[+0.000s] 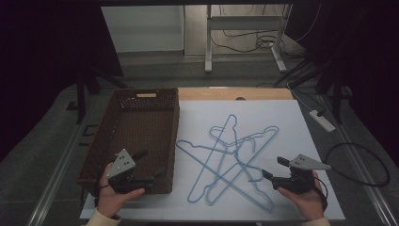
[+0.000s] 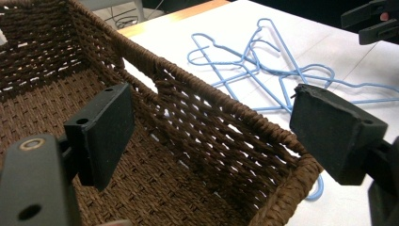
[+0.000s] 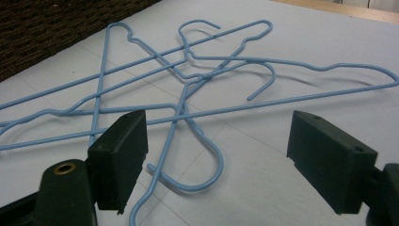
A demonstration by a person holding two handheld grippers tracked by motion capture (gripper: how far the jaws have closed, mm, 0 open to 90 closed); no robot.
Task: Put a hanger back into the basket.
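A tangle of light blue wire hangers [image 1: 234,149] lies on the white table sheet [image 1: 287,117], just right of a brown wicker basket [image 1: 175,136]. My left gripper [image 1: 149,164] is open over the basket's near right corner; in the left gripper view [image 2: 219,132] the basket rim [image 2: 211,87] runs between the jaws and the hangers [image 2: 249,59] lie beyond. My right gripper [image 1: 275,167] is open at the pile's near right edge. In the right gripper view [image 3: 223,160] a hanger hook [image 3: 217,157] curls between the jaws without touching them.
The basket interior [image 1: 136,136] holds nothing. A white power strip [image 1: 322,120] and a black cable loop [image 1: 357,165] lie on the floor to the right. Another desk's legs [image 1: 207,42] stand behind. The wooden table edge [image 1: 226,94] shows at the back.
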